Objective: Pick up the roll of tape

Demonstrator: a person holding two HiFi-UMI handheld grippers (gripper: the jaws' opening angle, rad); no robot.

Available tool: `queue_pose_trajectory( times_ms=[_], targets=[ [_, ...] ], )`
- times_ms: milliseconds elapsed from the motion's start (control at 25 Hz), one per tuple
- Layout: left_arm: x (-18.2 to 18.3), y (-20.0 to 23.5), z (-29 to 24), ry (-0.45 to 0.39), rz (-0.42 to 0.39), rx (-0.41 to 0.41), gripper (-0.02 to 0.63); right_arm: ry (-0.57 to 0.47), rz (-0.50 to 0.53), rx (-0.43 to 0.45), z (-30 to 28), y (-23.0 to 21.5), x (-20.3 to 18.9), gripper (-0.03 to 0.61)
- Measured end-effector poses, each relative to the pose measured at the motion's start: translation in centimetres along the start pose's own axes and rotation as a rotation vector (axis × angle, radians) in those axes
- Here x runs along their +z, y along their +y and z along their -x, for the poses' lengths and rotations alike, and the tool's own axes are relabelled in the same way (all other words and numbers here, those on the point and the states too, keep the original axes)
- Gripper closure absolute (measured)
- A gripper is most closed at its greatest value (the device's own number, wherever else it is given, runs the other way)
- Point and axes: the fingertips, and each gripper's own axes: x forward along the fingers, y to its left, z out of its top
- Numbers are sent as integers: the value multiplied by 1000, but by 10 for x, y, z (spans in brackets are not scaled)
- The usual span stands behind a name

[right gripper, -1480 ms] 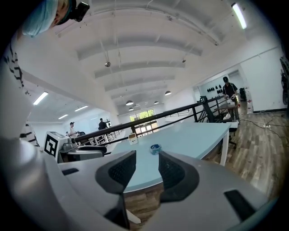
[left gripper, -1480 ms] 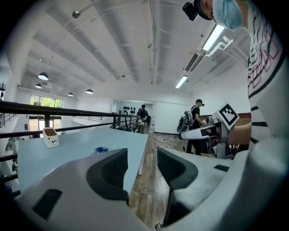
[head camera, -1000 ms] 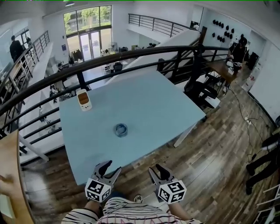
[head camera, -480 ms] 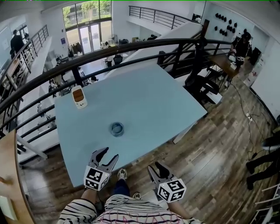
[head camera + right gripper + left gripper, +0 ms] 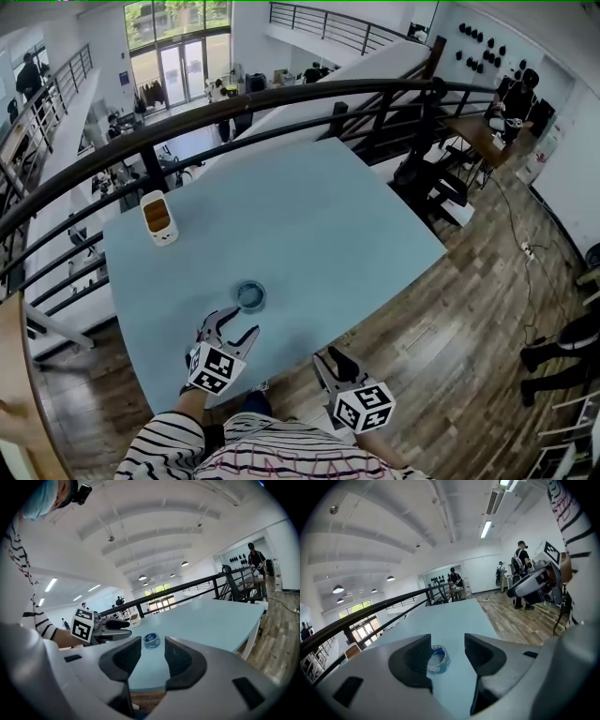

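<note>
Left gripper (image 5: 232, 327) jaws are opening, empty, tape (image 5: 250, 295) just ahead. I'd straddle one wall of it before squeezing. Right gripper (image 5: 330, 359) hangs open, empty.

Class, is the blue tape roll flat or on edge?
Flat: the blue tape roll rests hole-up on the pale blue table.

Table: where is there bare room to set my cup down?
Widest bare stretch of the table: from the roll of tape to the far and right edges. Between tape and white box is free too. Crowded only at the near edge: the left gripper, fingers opening and empty, is just short of the tape.
</note>
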Motion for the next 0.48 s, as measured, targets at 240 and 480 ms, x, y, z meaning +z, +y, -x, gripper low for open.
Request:
queue_pose_trajectory(
  times_ms=[240,480],
  targets=[
    [-24,10,-45,125,-140,-103,413,17,-15,-34,-26,-15,8,430],
    [-46,7,-77,247,-297,-224,413,35,-21,-60,-38,-25,10,430]
  ],
)
